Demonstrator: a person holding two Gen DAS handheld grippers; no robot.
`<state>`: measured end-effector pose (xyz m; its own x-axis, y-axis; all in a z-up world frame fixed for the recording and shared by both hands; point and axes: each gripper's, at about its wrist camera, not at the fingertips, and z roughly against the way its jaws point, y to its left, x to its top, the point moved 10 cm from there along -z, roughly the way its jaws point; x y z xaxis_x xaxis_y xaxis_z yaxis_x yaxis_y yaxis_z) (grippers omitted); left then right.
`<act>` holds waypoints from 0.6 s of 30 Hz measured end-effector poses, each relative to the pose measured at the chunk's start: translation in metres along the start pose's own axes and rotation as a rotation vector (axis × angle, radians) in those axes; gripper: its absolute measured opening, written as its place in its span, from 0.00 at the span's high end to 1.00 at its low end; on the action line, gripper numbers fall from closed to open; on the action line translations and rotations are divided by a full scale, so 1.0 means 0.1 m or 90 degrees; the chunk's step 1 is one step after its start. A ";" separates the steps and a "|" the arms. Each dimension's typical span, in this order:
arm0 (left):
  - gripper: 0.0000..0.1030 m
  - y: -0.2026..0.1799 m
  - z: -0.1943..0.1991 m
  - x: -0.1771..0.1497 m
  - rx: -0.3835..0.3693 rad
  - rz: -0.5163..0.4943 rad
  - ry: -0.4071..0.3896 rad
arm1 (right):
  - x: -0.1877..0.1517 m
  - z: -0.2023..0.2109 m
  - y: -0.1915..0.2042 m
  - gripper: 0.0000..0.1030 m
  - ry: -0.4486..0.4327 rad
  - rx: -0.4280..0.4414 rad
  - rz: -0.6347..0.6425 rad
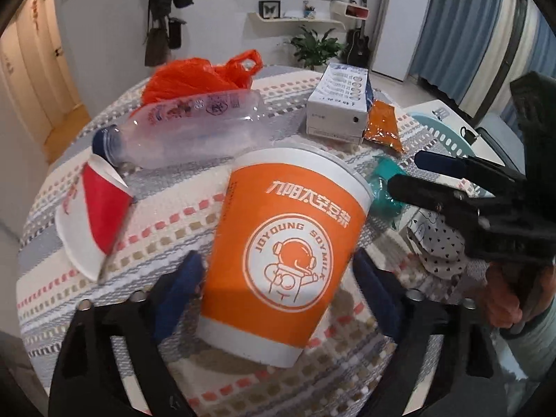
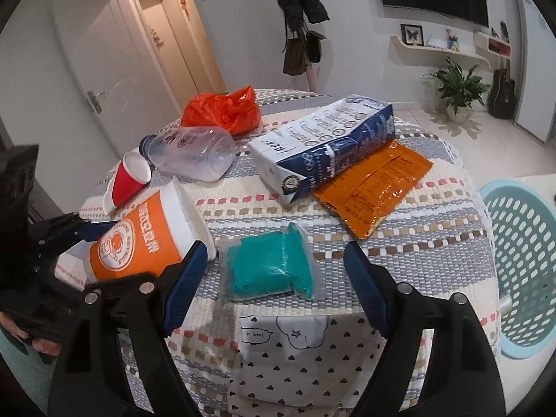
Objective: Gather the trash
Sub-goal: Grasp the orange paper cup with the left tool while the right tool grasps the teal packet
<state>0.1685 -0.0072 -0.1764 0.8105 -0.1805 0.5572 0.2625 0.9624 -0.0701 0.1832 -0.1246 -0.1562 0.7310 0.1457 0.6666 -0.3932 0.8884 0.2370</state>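
An orange and white paper cup (image 1: 285,243) stands tilted between the fingers of my left gripper (image 1: 278,274). The jaws sit at both sides of the cup, and I cannot tell whether they press it. In the right wrist view the cup (image 2: 146,239) leans with the left gripper (image 2: 69,232) at its base. My right gripper (image 2: 271,271) is open and empty, just above a teal packet in clear wrap (image 2: 271,267). A red and white paper cup (image 1: 93,215), a clear plastic bottle (image 1: 187,128), a red-orange plastic bag (image 1: 201,76), a blue and white carton (image 2: 323,142) and an orange foil packet (image 2: 375,187) lie on the table.
The round table has a striped woven cloth (image 2: 417,229). A light blue perforated basket (image 2: 524,264) stands off the table's right edge. A white cloth with hearts (image 2: 295,354) hangs at the front edge. A door, a coat rack and a plant stand beyond.
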 end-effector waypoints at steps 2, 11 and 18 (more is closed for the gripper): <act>0.26 0.02 -0.03 0.01 -0.001 0.016 -0.006 | -0.01 0.00 0.04 0.26 0.001 -0.008 0.016; 0.30 0.23 0.13 -0.15 -0.017 0.168 -0.062 | -0.06 -0.12 0.10 0.26 0.032 -0.035 0.044; 0.30 0.25 0.29 -0.20 -0.019 0.220 -0.112 | -0.13 -0.22 0.15 0.48 0.061 -0.054 0.070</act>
<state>0.1433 0.0261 -0.1649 0.7526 0.1933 0.6295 0.0066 0.9537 -0.3008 0.1805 -0.1038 -0.1771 0.7378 0.2809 0.6138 -0.4278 0.8979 0.1034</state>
